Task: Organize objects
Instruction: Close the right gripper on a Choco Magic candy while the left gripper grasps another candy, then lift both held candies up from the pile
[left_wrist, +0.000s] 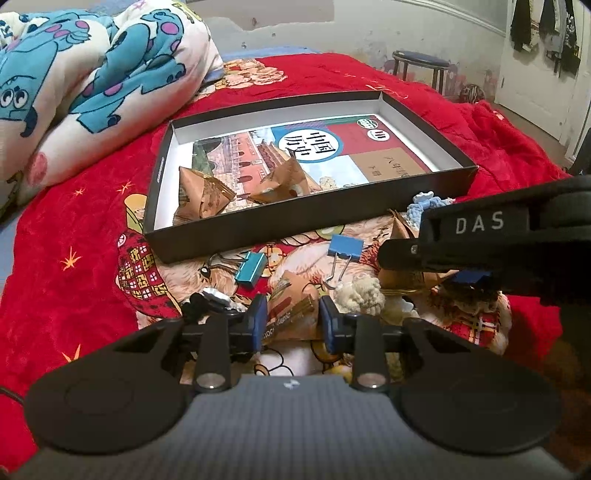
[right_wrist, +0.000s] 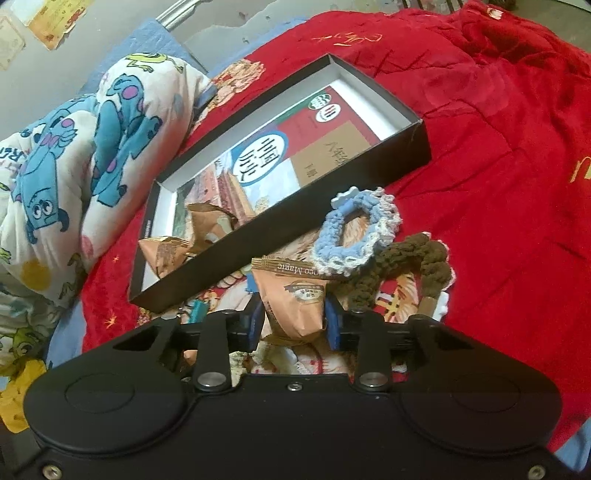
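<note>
A black shallow box (left_wrist: 295, 236) lies on the red blanket, holding a history book (left_wrist: 332, 147) and two brown snack packets (left_wrist: 203, 195). It also shows in the right wrist view (right_wrist: 406, 144). My left gripper (left_wrist: 293, 325) has its blue pads on either side of a brown snack packet (left_wrist: 291, 306) lying on the blanket. My right gripper (right_wrist: 293, 321) is shut on another brown Choco Magic packet (right_wrist: 295, 295); it appears in the left wrist view (left_wrist: 480, 254) at right.
Two blue binder clips (left_wrist: 251, 269) (left_wrist: 345, 251), a white fluffy scrunchie (left_wrist: 358, 291), a blue crocheted scrunchie (right_wrist: 354, 232) and a brown one (right_wrist: 406, 266) lie in front of the box. A cartoon quilt (left_wrist: 92, 85) is piled at left.
</note>
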